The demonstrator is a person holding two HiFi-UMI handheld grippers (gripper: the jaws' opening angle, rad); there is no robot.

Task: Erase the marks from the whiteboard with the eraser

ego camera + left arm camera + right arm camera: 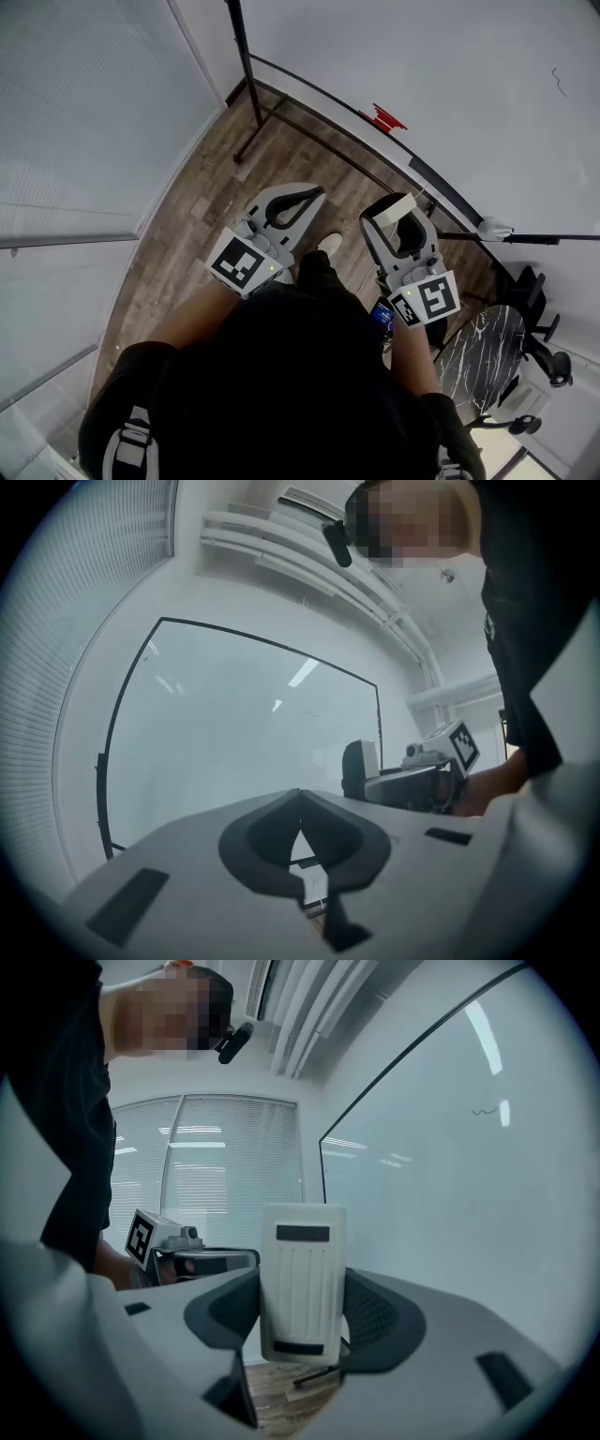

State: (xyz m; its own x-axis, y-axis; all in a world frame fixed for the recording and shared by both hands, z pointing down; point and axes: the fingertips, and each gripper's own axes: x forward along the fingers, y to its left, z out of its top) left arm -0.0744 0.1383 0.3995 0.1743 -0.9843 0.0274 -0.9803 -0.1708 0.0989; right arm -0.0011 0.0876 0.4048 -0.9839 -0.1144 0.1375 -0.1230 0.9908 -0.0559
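Observation:
The whiteboard [450, 84] fills the upper right of the head view, and a small dark squiggle [559, 82] is on it far to the right. My right gripper [397, 212] is shut on a white ribbed eraser [391, 208], held upright short of the board. In the right gripper view the eraser [302, 1279] stands between the jaws, with the whiteboard [469, 1185] and its mark [484, 1110] to the right. My left gripper [316, 196] is shut on nothing, its tips meeting [300, 796] in front of the whiteboard [234, 742].
A red object [382, 118] rests on the board's lower ledge. The board's black stand pole [246, 75] and foot reach onto the wooden floor [206, 206]. Window blinds [84, 112] are at the left. A marble-topped table [483, 352] and an office chair [539, 305] stand at the right.

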